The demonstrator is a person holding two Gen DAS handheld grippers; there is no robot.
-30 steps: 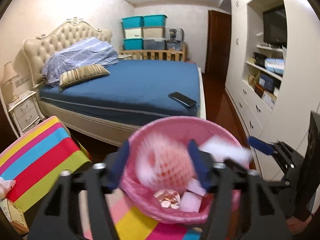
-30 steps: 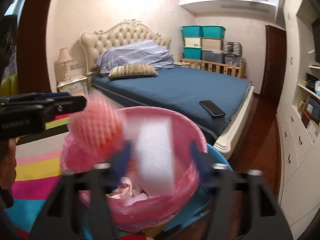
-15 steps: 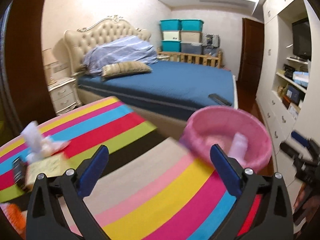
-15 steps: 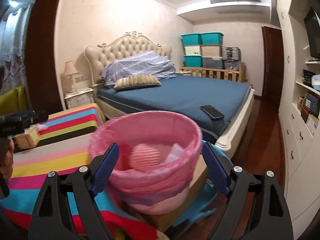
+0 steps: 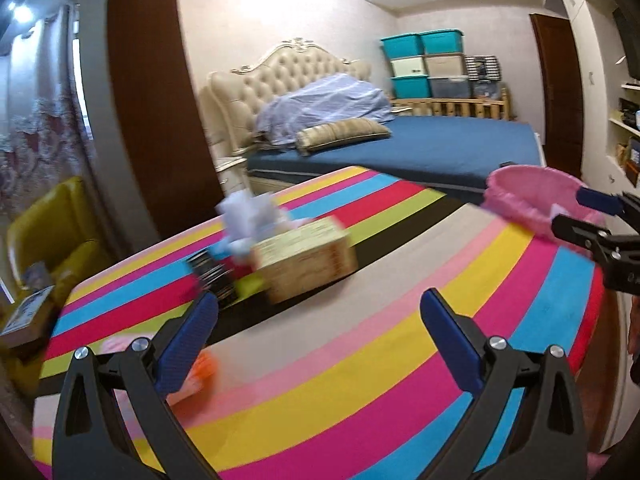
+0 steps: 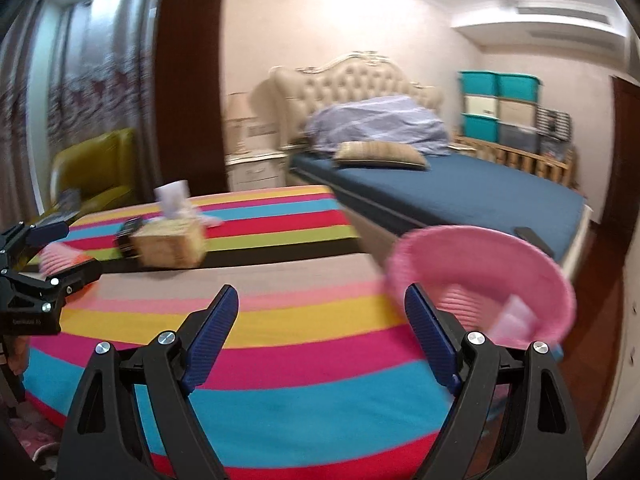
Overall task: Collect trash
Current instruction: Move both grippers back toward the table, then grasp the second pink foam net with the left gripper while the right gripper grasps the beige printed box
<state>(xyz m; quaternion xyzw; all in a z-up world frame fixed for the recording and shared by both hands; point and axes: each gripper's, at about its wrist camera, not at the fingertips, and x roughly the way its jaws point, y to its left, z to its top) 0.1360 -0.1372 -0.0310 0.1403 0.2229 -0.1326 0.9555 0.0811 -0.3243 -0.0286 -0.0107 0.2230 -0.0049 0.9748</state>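
Pink-lined trash bin (image 6: 480,276) sits at the right edge of the striped table (image 6: 280,320), with a pink foam net and white scraps inside. Loose trash on the table: an orange-pink blurred piece (image 5: 202,368) by the left gripper's (image 5: 320,320) finger, crumpled tissues (image 5: 248,216) behind the tissue box (image 5: 304,256). Left jaws spread wide, nothing between. Right gripper (image 6: 322,312) jaws also spread, empty, beside the bin.
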